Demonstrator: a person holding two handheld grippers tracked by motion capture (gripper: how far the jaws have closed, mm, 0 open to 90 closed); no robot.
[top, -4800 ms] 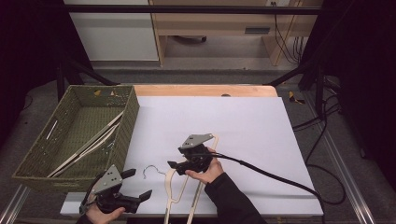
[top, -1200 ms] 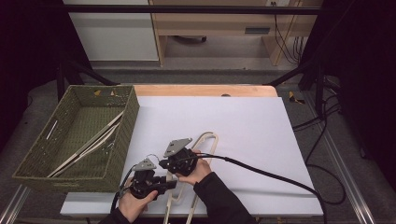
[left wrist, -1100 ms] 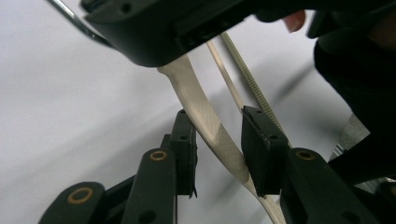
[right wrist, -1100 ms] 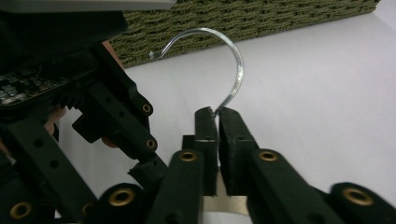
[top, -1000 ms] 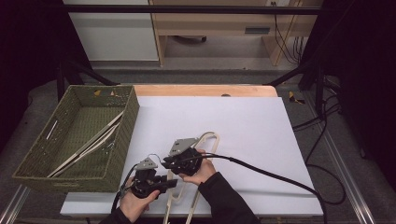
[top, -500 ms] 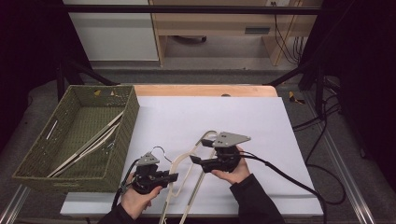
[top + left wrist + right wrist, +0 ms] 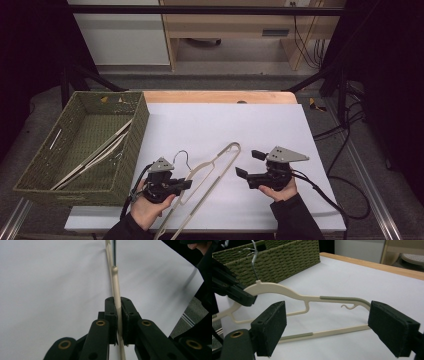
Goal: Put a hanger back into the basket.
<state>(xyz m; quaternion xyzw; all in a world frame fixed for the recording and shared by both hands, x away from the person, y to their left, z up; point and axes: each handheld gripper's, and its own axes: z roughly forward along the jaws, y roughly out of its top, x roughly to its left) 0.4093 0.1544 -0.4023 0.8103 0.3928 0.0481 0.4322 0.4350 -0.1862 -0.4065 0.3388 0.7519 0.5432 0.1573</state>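
Table (image 7: 280,125): flat, matte white top with a pale wooden strip along the far edge
Basket (image 7: 45,170): rectangular, olive woven wicker, at the table's left; pale hangers lie inside
Hanger (image 7: 212,167): cream plastic, slim and curved, ribbed grey grip strips, thin wire hook; near the front of the table, beside the basket
Left gripper (image 7: 118,315): black jaws clamped tight on the hanger's thin rod
Right gripper (image 7: 247,163): jaws have just been opening, now spread wide, nothing between the flat dark pads, apart from the hanger
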